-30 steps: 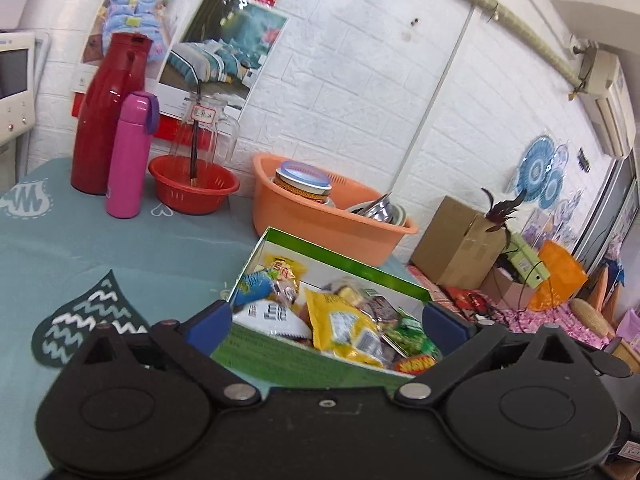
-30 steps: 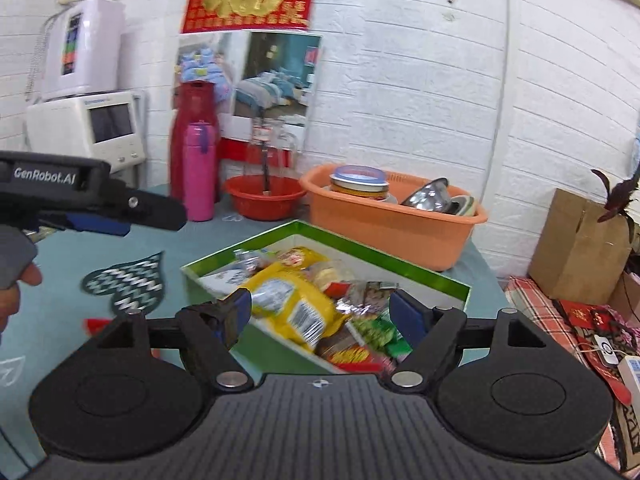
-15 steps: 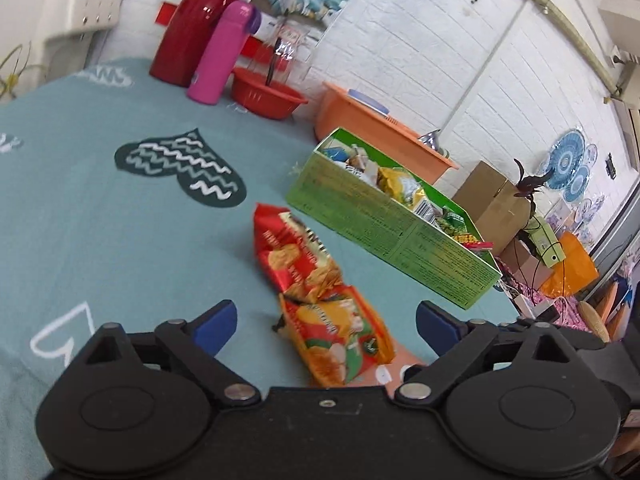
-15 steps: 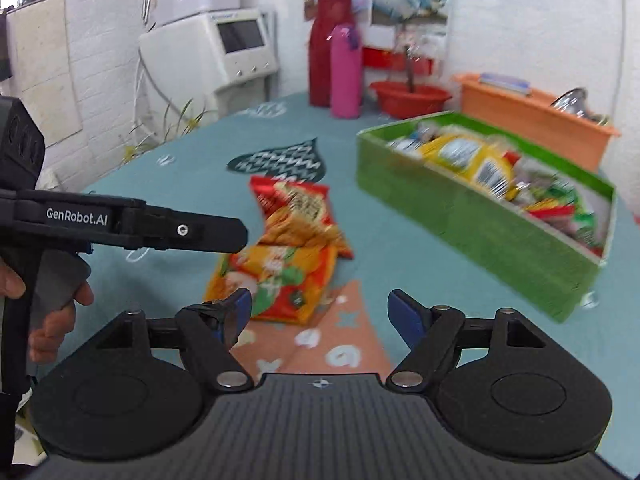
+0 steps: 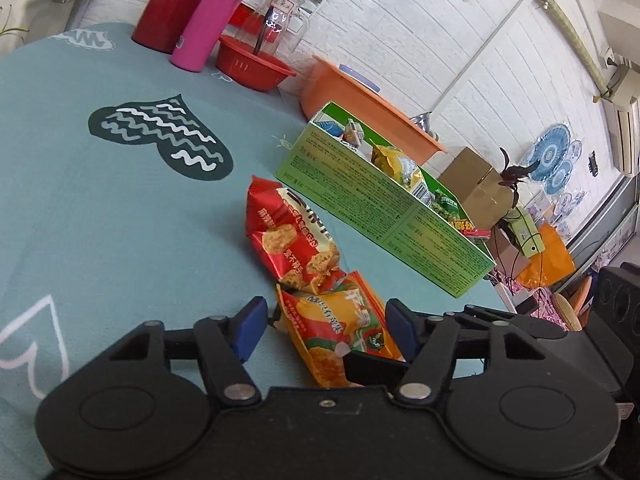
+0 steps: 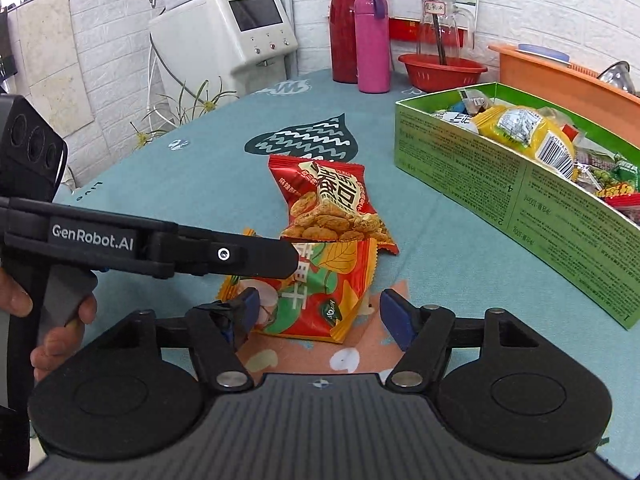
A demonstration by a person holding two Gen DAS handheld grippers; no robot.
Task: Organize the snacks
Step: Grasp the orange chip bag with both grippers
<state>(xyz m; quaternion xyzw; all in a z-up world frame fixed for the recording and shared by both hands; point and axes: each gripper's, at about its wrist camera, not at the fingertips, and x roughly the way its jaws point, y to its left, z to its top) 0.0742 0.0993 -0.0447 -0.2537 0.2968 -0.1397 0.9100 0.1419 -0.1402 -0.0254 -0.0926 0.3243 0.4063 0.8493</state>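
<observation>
Your left hand-held gripper (image 5: 323, 330), having dropped from the green box (image 5: 384, 204), is closing around the orange snack packet (image 5: 340, 328); your right hand-held gripper (image 6: 316, 316) is hovering wide.

There are 2 snack bags (image 6: 326, 236) lying on the table. There is 1 green box (image 6: 516, 192) with many small snacks inside, too many to count. At the back stand 2 bottles (image 6: 362, 26), 1 red bowl (image 6: 442, 72) and 1 orange tub (image 5: 360, 100).

Two red-orange snack packets (image 6: 320, 280) lie flat beside the snack-filled green box (image 6: 500, 184).
</observation>
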